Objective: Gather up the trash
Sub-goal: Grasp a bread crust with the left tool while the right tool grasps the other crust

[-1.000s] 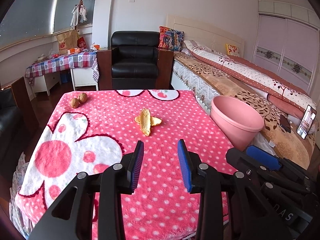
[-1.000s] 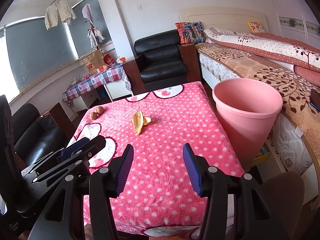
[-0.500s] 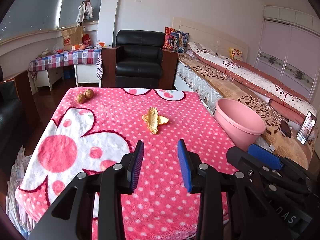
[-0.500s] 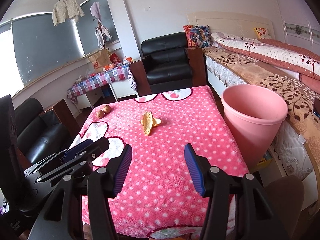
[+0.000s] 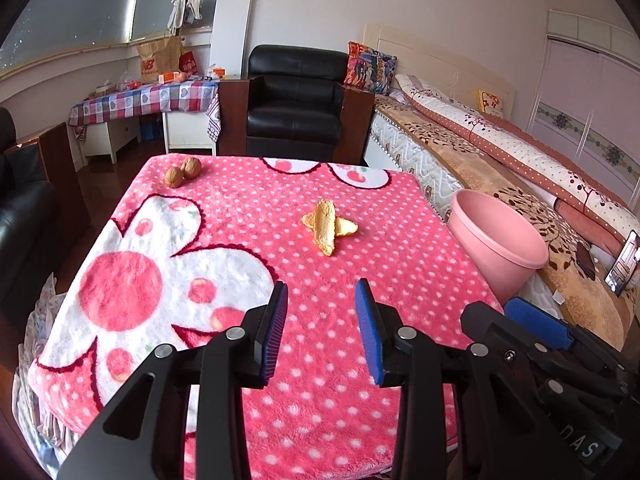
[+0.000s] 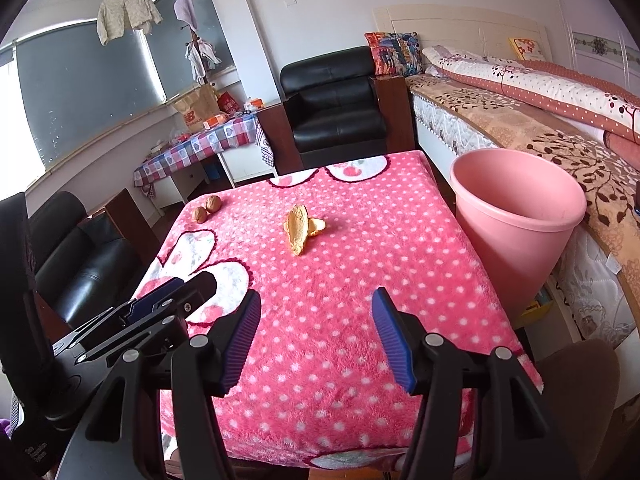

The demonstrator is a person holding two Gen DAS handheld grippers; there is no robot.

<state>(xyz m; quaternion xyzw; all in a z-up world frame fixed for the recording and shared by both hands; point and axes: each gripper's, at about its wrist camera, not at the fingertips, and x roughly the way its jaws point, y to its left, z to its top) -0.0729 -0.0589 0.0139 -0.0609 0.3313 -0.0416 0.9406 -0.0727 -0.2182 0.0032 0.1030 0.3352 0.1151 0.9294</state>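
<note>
Approach step: both hand-held grippers, left (image 5: 321, 304) and right (image 6: 316, 314), are held open and empty, the right's jaws just widened; orange peel (image 6: 299, 229) at frame centre must be reached next.

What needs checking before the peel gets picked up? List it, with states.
1. Right tool empty, jaws apart, just been opening: ok.
2. Left tool empty, jaws apart: ok.
3. Peel lies free on the blanket, nothing on it: ok.
4. Path from right tool to peel is bare blanket: ok.
5. Bin upright, mouth open, beside the table: ok.
6. Walnuts apart from peel: ok.
</note>
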